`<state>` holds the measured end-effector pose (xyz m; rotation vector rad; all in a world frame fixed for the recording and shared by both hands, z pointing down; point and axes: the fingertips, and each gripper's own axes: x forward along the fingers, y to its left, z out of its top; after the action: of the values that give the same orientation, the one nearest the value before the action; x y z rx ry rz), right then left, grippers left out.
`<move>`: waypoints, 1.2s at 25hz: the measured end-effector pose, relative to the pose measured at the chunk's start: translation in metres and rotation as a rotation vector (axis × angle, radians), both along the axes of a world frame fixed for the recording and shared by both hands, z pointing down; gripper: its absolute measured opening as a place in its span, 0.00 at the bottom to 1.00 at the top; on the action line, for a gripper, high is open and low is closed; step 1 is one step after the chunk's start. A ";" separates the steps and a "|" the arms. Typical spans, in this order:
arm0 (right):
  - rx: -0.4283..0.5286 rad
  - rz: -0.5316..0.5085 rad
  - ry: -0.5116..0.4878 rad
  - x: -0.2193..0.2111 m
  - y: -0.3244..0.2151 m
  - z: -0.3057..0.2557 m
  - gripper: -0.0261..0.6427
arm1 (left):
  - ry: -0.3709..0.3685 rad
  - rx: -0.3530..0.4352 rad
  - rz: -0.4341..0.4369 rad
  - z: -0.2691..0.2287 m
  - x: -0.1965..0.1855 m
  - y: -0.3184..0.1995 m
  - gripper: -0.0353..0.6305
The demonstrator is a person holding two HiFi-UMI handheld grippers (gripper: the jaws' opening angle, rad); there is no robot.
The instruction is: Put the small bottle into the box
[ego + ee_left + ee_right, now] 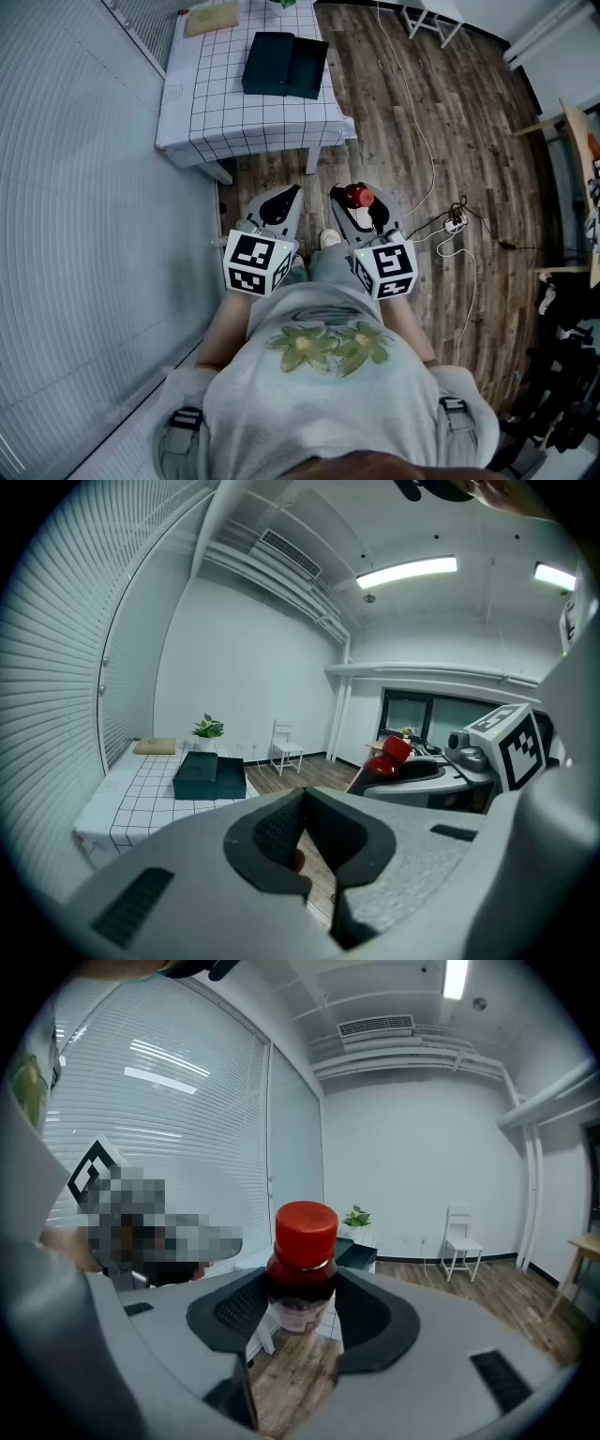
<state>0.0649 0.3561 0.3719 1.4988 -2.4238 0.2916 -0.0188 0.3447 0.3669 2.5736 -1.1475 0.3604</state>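
Observation:
A small bottle (357, 197) of dark liquid with a red cap stands upright between the pads of my right gripper (359, 206), which is shut on it. In the right gripper view the bottle (303, 1269) fills the gap between both pads. My left gripper (287, 195) is beside it, shut and holding nothing, its jaw tips meeting in the left gripper view. Both grippers are close to the person's body, over the wooden floor. The dark teal box (284, 64) lies open on the table (216, 112) well ahead of them.
The table has a white grid-pattern cloth and carries a tan pad (211, 19) at its far end and a potted plant (208, 727). A white chair (284, 747) stands by the back wall. Cables (450, 225) trail across the floor to the right. Blinds line the left wall.

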 end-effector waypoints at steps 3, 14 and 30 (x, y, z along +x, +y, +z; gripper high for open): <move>-0.005 -0.013 0.001 0.012 -0.011 0.000 0.37 | -0.002 0.000 -0.007 -0.001 0.014 -0.010 0.06; -0.012 -0.062 -0.008 0.063 -0.066 -0.004 0.37 | -0.011 -0.019 -0.083 -0.001 0.058 -0.059 0.06; 0.040 -0.203 0.000 0.125 -0.121 -0.013 0.37 | -0.032 0.005 -0.182 -0.002 0.135 -0.099 0.06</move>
<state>0.1902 0.2354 0.3590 1.2535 -2.5693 0.2014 0.1164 0.2455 0.3645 2.4510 -1.3822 0.3579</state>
